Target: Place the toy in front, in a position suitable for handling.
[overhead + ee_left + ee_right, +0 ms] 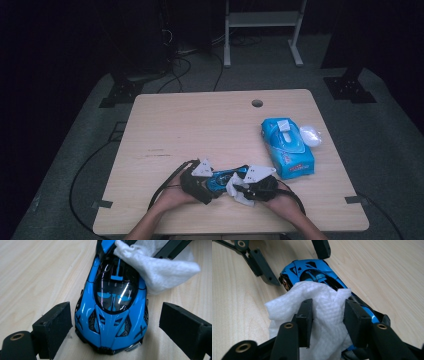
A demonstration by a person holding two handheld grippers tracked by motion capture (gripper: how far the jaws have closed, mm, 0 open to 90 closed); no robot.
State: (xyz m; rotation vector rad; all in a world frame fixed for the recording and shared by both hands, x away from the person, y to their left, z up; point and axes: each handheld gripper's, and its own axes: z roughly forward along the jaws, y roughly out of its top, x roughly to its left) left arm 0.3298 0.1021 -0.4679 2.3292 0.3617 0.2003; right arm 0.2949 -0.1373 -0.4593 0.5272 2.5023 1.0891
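A blue toy car (227, 177) lies near the table's front edge between both hands. In the left gripper view my left gripper (112, 320) straddles the nose of the car (112, 315). Its left pad sits close to the body and a gap shows at its right pad (182, 322), so it is open. A white wipe (322, 315) is draped over the rear of the car (312, 272). My right gripper (328, 315) stands with its jaws apart and the wipe loose between them. From above, the wipe (236, 194) bunches at my right gripper (246, 189), opposite my left gripper (204, 184).
A blue pack of wipes (287, 147) lies at the right of the wooden table (200, 125), with a crumpled white wipe (310, 135) beside it. A cable hole (257, 103) sits near the far edge. Cables trail from both grippers off the front.
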